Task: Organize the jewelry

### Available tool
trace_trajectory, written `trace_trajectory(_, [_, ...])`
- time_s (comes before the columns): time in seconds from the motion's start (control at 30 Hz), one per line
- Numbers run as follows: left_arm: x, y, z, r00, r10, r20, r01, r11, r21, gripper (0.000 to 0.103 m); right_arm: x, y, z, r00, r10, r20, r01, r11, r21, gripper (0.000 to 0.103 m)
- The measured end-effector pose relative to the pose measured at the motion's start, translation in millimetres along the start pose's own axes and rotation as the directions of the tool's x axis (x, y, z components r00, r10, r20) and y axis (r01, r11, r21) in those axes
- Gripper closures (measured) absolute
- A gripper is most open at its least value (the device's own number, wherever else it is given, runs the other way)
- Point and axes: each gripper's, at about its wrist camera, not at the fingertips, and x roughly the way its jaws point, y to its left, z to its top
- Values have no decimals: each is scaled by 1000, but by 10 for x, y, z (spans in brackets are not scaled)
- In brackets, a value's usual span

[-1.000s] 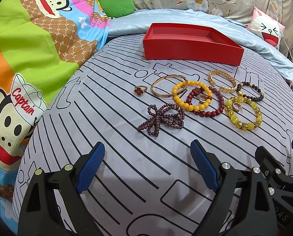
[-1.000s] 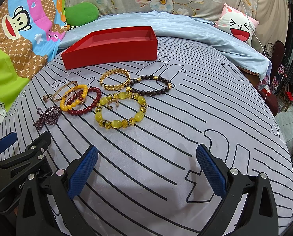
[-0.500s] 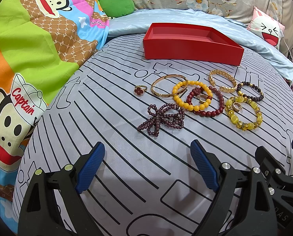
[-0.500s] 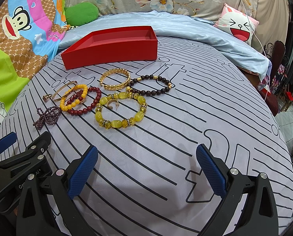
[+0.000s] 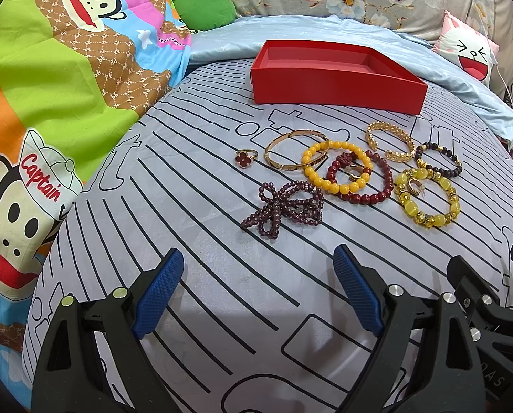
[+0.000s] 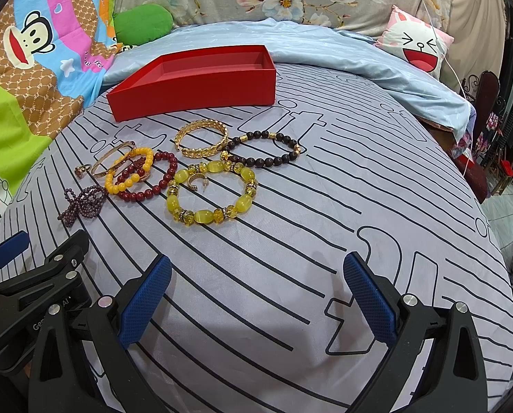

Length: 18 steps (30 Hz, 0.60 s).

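Left tool (image 5: 258,289), right tool (image 6: 256,296) spread wide, holding nothing; bracelets, seemingly untouched, before red box (image 5: 335,82).

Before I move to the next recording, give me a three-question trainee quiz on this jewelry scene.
1. True or false: the red box already holds a bracelet.
2. Which piece lies nearest the left gripper? A) dark purple bead strand B) gold cuff C) red flower ring
3. Fill in: a small gold earring lies inside the ring of the ______ bead bracelet.

Key: 1 false, its visible interior is bare. 2 A. 3 yellow. Both the left gripper and the right gripper are open, holding nothing.
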Motion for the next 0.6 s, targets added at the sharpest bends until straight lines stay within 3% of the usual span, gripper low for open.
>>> trace_trajectory(0.6, [-21, 105, -14, 1000, 4, 6, -4, 999, -41, 15, 70, 3, 9, 999, 28, -33, -28, 1000, -11, 6])
